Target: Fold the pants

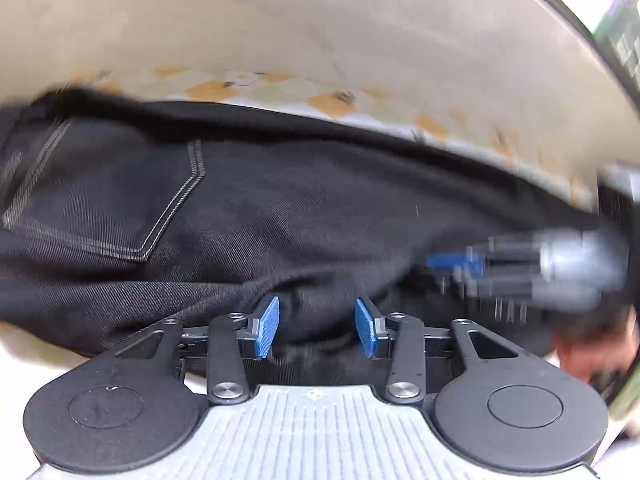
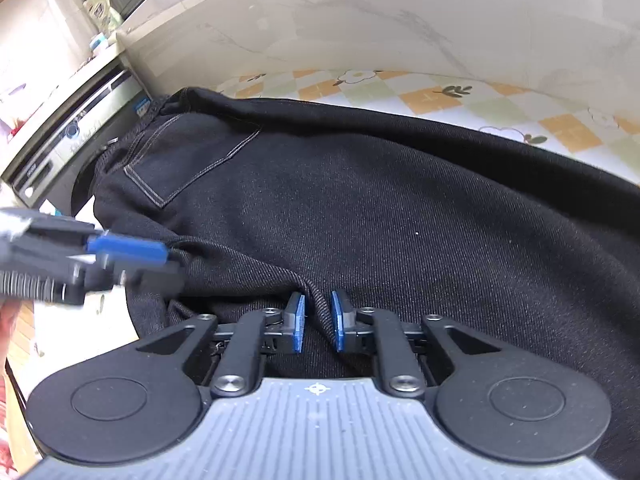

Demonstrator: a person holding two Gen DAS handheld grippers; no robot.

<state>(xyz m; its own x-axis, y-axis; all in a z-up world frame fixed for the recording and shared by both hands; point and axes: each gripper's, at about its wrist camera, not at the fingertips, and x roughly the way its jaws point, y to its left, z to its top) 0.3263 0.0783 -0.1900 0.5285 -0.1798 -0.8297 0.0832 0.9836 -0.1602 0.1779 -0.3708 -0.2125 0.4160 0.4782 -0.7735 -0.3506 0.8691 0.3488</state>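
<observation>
Left gripper [image 1: 316, 326]: blue pads apart, wide gap, black cloth lying below and between them, neither pad pressing on it. Right gripper [image 2: 318, 322]: pads drawn close, a raised ridge of fabric standing between them; pads look to be pinching that ridge, small slivers of gap at the sides, so grip reads as clamped on the fold.

Landmark = back pocket [image 2: 188, 156] of the pants [image 2: 400, 220]. Pants are black denim, light contrast stitching, spread flat across the table [image 2: 440, 100], which has a checked orange-green-white floral cover. Pocket sits at the waistband end, far left of the garment in the right wrist view. Right gripper is well right of and nearer than the pocket, at the near edge of the cloth. Left gripper comes in from the left in that view, blurred, just below the pocket, touching the near hem area.

Beyond the pocket: pale marbled wall [image 2: 380, 12]. Left of the pocket: a silver appliance [image 2: 68, 140] with a knob, past the table's end. Left wrist view blurred; pocket shows at upper left there, right gripper at far right.
</observation>
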